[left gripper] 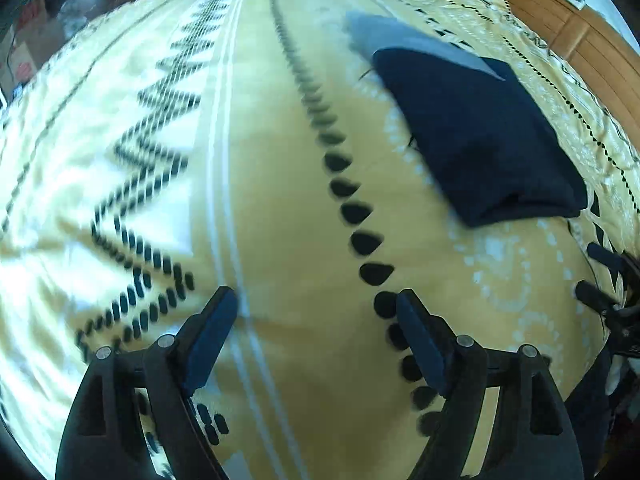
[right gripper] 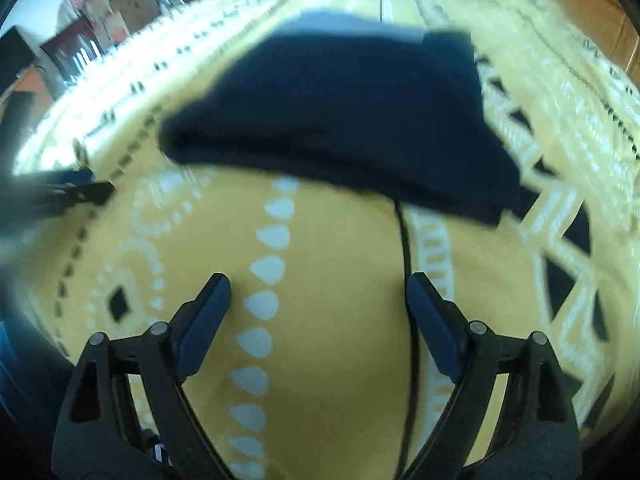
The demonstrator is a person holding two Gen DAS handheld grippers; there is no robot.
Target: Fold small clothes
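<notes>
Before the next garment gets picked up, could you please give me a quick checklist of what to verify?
1. Left gripper open, holding nothing: ok.
2. Right gripper open, holding nothing: ok.
3. Dark blue garment folded and lying on the bedspread: ok.
4. Grey garment beyond it neatly folded: cannot tell, mostly hidden.
5. Black cord clear of the right fingers: not ok, it runs beside one.
6. Next unfolded garment in view: not ok, none visible.

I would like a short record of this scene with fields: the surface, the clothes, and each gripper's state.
surface: yellow patterned bedspread
clothes: dark navy folded garment lying on the bedspread, a grey piece behind it
left gripper: open, empty, above the bedspread
right gripper: open, empty, facing the garment
other: thin black cord running from the garment's near edge
</notes>
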